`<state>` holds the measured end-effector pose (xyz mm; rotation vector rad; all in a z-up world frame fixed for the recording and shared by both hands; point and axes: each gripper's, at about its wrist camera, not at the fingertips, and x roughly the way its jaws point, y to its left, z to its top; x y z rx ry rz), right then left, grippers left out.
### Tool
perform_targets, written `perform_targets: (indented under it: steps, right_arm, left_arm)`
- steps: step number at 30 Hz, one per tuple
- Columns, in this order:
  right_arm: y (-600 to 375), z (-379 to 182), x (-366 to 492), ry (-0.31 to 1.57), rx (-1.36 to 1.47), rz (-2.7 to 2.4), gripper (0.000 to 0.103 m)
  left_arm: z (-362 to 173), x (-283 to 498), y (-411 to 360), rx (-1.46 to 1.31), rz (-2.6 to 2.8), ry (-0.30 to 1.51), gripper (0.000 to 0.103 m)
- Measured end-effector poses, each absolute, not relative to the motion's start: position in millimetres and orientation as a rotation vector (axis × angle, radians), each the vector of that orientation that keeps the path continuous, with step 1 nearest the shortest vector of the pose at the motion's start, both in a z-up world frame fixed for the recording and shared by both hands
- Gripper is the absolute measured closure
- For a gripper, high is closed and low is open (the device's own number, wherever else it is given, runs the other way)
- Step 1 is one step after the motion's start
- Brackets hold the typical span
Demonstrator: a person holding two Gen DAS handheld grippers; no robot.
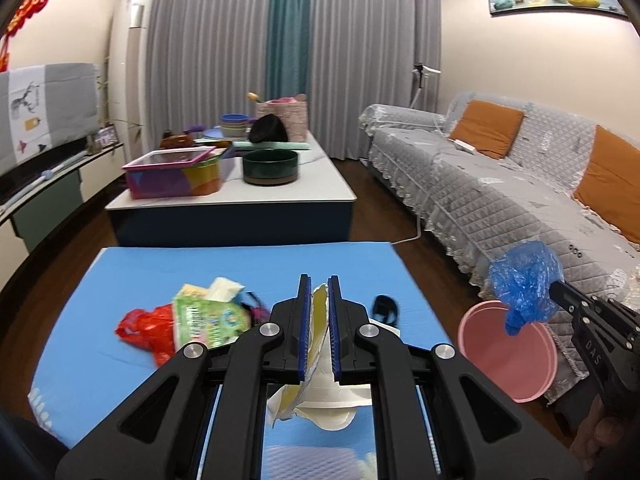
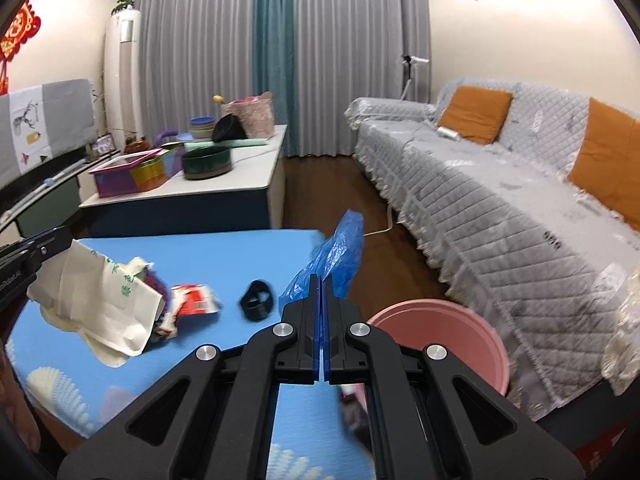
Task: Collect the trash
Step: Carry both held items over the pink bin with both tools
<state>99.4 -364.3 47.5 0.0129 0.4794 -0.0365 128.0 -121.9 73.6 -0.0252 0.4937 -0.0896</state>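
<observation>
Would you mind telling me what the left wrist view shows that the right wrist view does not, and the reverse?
Only the left wrist view shows the green tissue pack and the red plastic bag on the blue mat, plus the paper wrapper pinched between the left gripper's fingers.

Only the right wrist view shows that wrapper's printed side hanging open, and the red-and-white wrapper.

Both show the pink bin, the black band, and the blue plastic bag shut in the right gripper.

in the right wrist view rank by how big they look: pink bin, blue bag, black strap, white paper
1. pink bin
2. white paper, though it is near the camera
3. blue bag
4. black strap
</observation>
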Motion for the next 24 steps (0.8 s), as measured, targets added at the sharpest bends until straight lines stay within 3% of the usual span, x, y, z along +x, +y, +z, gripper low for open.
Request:
perform_targets:
  steps: [24]
  right_arm:
    - [-490.3, 46.7, 116.3, 0.592, 0.134, -0.171, 0.102]
  left_arm:
    - [64.5, 176.0, -258.4, 0.019, -0.404, 0.542, 0.095]
